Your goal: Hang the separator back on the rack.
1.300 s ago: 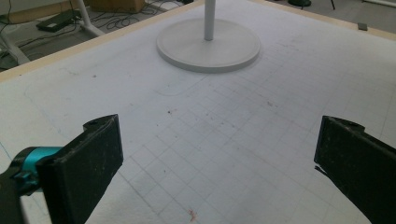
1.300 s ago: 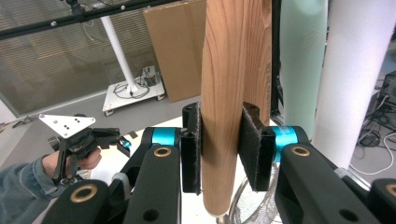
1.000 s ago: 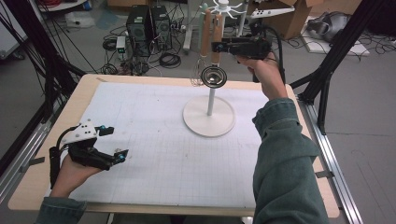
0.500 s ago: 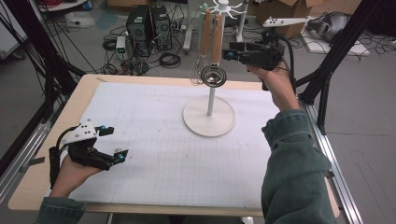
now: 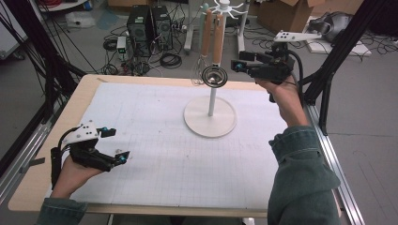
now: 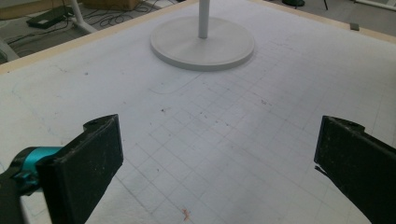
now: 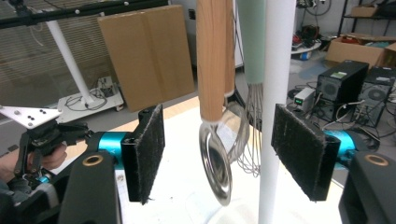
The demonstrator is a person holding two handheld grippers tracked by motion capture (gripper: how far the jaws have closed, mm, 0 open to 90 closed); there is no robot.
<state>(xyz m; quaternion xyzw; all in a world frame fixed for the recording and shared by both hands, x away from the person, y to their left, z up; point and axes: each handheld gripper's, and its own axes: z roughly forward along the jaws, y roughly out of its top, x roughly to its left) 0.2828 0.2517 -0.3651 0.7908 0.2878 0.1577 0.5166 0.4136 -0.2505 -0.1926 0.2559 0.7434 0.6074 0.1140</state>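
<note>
A white stand [image 5: 210,123] rises from the mat, and utensils hang from its top hooks. One has a wooden handle [image 5: 218,33] and a round metal strainer head [image 5: 214,76]. Behind it hangs a whisk [image 5: 199,70] with a pale green handle. My right gripper [image 5: 239,62] hovers level just right of them; its jaws have just been opening, stand open, and hold nothing. In the right gripper view [image 7: 217,156] the wooden handle [image 7: 212,60], strainer head [image 7: 215,163], whisk [image 7: 252,135] and stand pole [image 7: 278,93] hang ahead. My left gripper [image 5: 116,144] rests open on the mat at front left, jaws [image 6: 217,158] empty.
A white gridded mat [image 5: 155,140] covers the wooden table [image 5: 33,192]. The stand's base [image 6: 203,44] lies far ahead of the left jaws. Computer towers [image 5: 150,23], cables and cardboard boxes [image 5: 281,14] sit on the floor beyond the table's far edge.
The right gripper has let go of the wooden-handled utensil, which now hangs on the stand. It has drawn back to the right and slightly down, jaws wider. The left gripper has not moved.
</note>
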